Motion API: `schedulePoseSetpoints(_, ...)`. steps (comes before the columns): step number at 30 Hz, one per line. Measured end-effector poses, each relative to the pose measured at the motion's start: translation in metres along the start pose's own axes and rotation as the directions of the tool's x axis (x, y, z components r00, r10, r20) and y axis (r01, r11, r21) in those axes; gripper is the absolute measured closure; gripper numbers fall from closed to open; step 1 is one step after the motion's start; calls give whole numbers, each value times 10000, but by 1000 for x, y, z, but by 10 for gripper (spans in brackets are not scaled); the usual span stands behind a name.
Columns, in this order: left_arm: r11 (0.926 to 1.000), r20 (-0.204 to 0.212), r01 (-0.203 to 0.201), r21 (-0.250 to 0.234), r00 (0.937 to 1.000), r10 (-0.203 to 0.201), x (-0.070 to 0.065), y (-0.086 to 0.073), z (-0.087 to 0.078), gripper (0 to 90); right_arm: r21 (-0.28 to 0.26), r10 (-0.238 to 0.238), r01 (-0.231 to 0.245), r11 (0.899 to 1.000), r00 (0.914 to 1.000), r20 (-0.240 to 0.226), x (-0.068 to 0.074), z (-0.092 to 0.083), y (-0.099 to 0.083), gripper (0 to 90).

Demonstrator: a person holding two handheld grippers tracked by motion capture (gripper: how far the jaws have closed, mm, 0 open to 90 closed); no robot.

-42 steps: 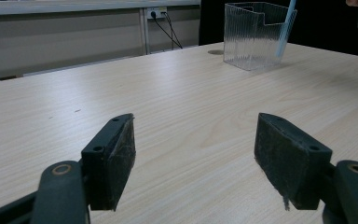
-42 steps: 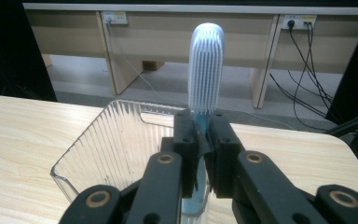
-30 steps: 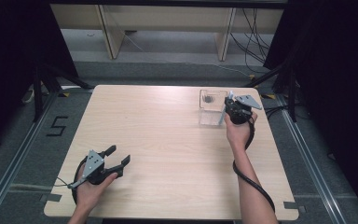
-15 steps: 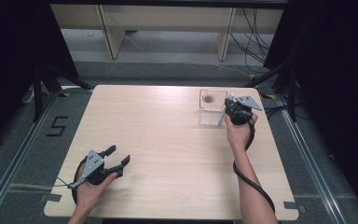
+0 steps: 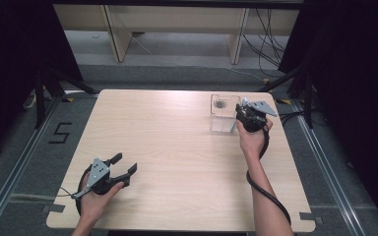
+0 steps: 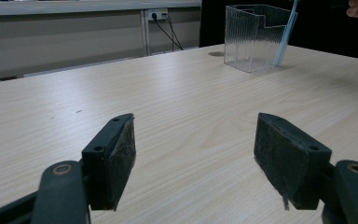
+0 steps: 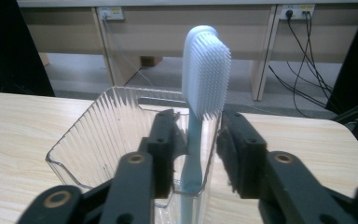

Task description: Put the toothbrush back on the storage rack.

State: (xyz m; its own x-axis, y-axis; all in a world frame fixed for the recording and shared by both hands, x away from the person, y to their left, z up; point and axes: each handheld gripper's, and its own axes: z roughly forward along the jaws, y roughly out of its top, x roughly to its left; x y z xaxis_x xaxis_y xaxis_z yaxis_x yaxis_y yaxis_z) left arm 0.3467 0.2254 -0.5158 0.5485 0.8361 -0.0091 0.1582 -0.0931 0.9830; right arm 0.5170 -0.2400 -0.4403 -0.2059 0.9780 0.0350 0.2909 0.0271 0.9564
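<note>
A pale blue toothbrush stands head up in the near corner of a clear ribbed container at the table's far right. My right gripper is around the handle; its jaws have just been opening, and a gap shows on each side of the handle. From above, this gripper sits at the container's right edge. My left gripper rests open near the front left of the table, with nothing between its pads. From there the container and the slanting handle are far off.
The light wooden table is bare between the two grippers. A cable trails from the right gripper along the forearm. Dark stands and floor rails flank the table, with desk legs and cables beyond its far edge.
</note>
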Motion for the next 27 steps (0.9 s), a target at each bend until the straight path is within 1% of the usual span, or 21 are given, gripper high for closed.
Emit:
schedulePoseSetpoints(2,10000,-4,-22,0,10000,22,0,0,0,285,11,48,-48,10000,10000,72,1,-1,0,602)
schedulePoseSetpoints(3,10000,-7,-16,-4,10000,16,0,0,0,285,26,-95,95,10000,9999,94,0,-1,0,578)
schedulePoseSetpoints(4,9999,39,-23,-130,10000,23,0,-1,1,285,106,204,-205,9997,9997,102,2,-2,-1,558)
schedulePoseSetpoints(5,9999,63,-15,-167,10000,16,0,-1,2,285,122,144,-146,9998,9998,161,3,-2,-1,531)
schedulePoseSetpoints(6,10000,-15,-13,0,10000,13,0,0,0,285,145,-44,42,9999,9999,133,1,-2,-1,521)
schedulePoseSetpoints(7,10000,-5,-40,-17,10000,40,0,0,0,285,175,151,-154,9997,9998,162,3,-3,-2,510)
schedulePoseSetpoints(8,10000,-15,-28,-15,10000,28,0,0,0,285,139,59,-61,9999,9999,132,3,-4,-2,500)
schedulePoseSetpoints(13,10000,-31,-24,-34,10000,24,0,0,0,285,201,-55,53,9998,9999,95,2,-7,-2,461)
schedulePoseSetpoints(15,10000,-31,-43,-44,10000,42,0,0,-1,285,325,81,-82,9994,10000,40,3,-8,-2,441)
schedulePoseSetpoints(16,10000,-35,-34,-55,10000,34,0,0,-1,285,362,-120,119,9993,9999,26,1,-9,-2,433)
schedulePoseSetpoints(17,10000,-39,-37,-55,10000,36,0,0,-1,285,358,-86,87,9993,10000,-26,1,-9,-3,428)
schedulePoseSetpoints(18,10000,-25,-31,-69,10000,31,0,0,-1,285,419,-217,218,9989,9998,-19,0,-10,-3,421)
schedulePoseSetpoints(19,10000,-26,-40,-66,10000,40,0,0,-1,285,579,-189,195,9981,9998,-105,-1,-11,-3,405)
schedulePoseSetpoints(20,10000,-30,-38,-65,10000,38,0,0,-1,285,614,-82,83,9981,10000,-29,-1,-13,-3,399)
schedulePoseSetpoints(21,10000,-33,-36,-65,10000,36,0,0,-1,285,652,18,-10,9979,9999,-122,-1,-14,-3,396)
schedulePoseSetpoints(22,10000,-56,-42,-76,10000,42,0,0,-1,285,635,-184,188,9978,9998,-72,-3,-14,-4,391)
schedulePoseSetpoints(23,10000,-49,-33,-85,10000,33,0,0,-1,286,697,-137,142,9975,9999,-76,-3,-16,-5,385)
schedulePoseSetpoints(24,10000,-42,-31,-85,10000,31,0,0,-1,285,750,-301,307,9967,9995,-89,-4,-17,-6,383)
schedulePoseSetpoints(25,10000,-43,-31,-82,10000,31,0,0,-1,286,820,52,-45,9966,10000,-83,-2,-20,-8,381)
schedulePoseSetpoints(26,9994,75,-171,-316,9998,173,2,0,1,285,863,-225,239,9960,9996,-178,-3,-21,-8,380)
schedulePoseSetpoints(27,9998,10,-62,-210,10000,62,1,0,0,286,862,-275,293,9958,9994,-211,-4,-23,-10,378)
